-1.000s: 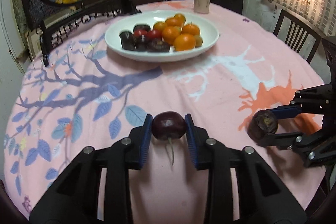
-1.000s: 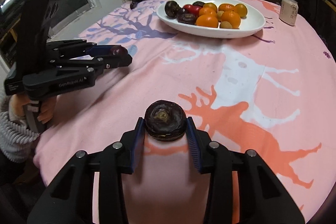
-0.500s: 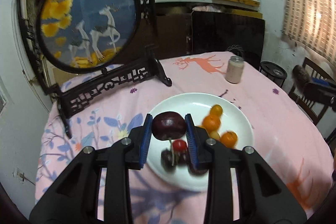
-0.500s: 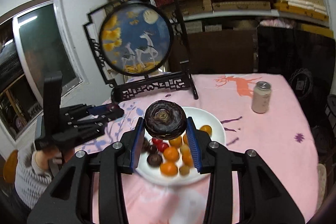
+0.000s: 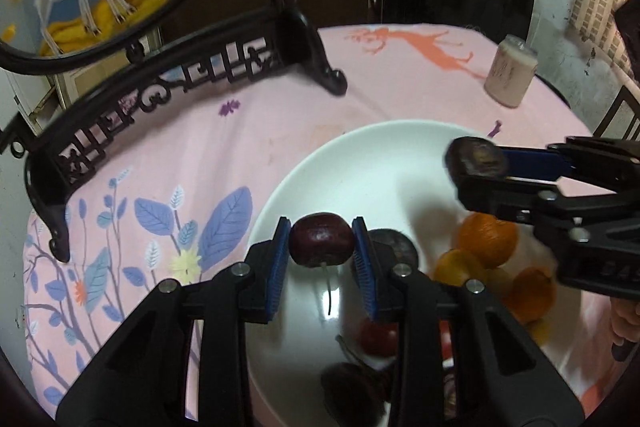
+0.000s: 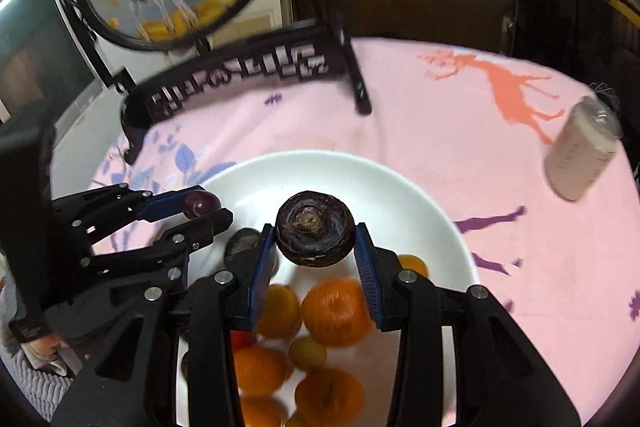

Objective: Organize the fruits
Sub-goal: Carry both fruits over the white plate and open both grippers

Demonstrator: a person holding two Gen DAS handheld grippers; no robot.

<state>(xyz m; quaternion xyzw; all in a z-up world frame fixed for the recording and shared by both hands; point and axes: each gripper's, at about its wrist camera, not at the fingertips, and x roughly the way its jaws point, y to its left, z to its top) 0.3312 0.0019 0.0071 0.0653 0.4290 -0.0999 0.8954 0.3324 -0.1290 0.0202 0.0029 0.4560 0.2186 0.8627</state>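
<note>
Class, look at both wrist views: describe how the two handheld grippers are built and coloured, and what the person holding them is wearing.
Both the left gripper and the right gripper are matte black, with angular linkage arms joined by round silver screws. Each finger carries a ribbed blue pad. Faint embossed lettering, unreadable here, marks the right gripper's body in the left wrist view. No cables show. A grey-and-white ribbed knit sleeve covers the left wrist.

- The left gripper (image 5: 322,247) is matte black plastic, with angular arms that widen toward the camera.
- Its fingers (image 5: 279,259) carry ribbed blue pads on their inner faces.
- Round silver screws (image 5: 240,269) sit at the joints.
- The right gripper (image 6: 315,251) has the same black body, blue pads and silver screws.
- A grey ribbed knit sleeve (image 6: 36,383) shows at the lower left of the right wrist view.
</note>
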